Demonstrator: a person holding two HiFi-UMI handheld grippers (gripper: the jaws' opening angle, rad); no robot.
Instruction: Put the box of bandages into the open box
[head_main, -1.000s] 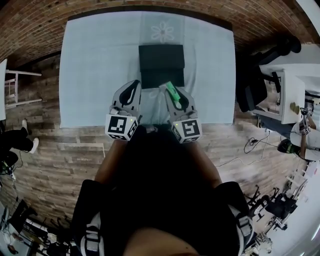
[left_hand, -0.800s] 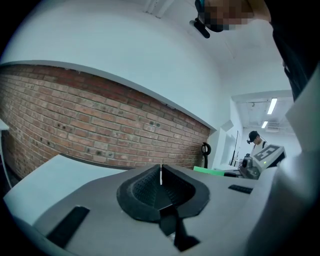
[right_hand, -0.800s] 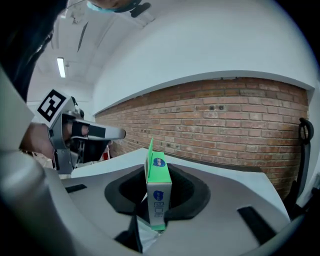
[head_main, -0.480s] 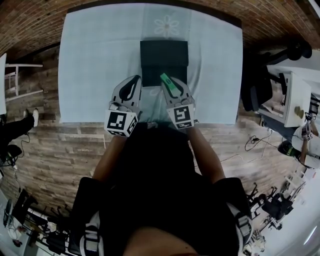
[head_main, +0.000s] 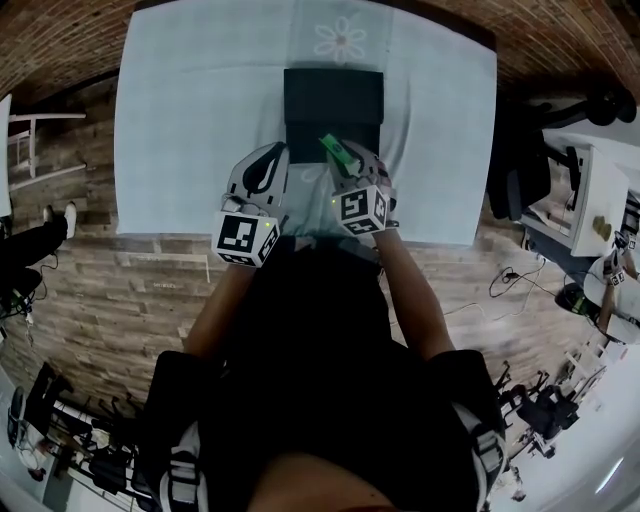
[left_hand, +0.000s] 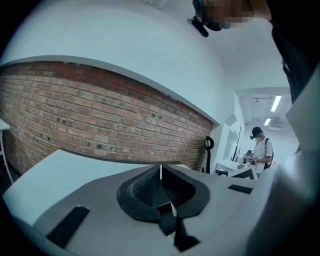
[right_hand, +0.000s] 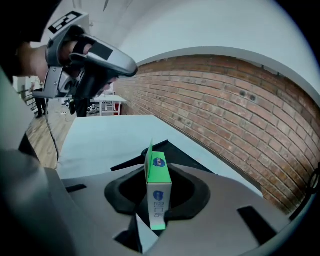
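A black open box (head_main: 333, 105) stands on the light blue tablecloth (head_main: 180, 120), near the table's middle. My right gripper (head_main: 347, 168) is shut on the green and white box of bandages (head_main: 334, 150), which pokes out past the fingertips over the black box's near edge. In the right gripper view the box of bandages (right_hand: 157, 192) stands upright between the pads of the right gripper (right_hand: 157, 202), with the black box (right_hand: 189, 155) just beyond it. My left gripper (head_main: 274, 155) hovers left of the black box, pads together and empty (left_hand: 161, 175).
A flower print (head_main: 340, 42) marks the cloth behind the black box. A brick wall (left_hand: 100, 120) runs along the far side of the table. An office chair (head_main: 525, 170) and a white desk (head_main: 580, 180) stand to the right, where a person (left_hand: 260, 150) works.
My right gripper has sunk and rolled, carrying the box of bandages toward the black box's near edge. The left gripper has dropped slightly.
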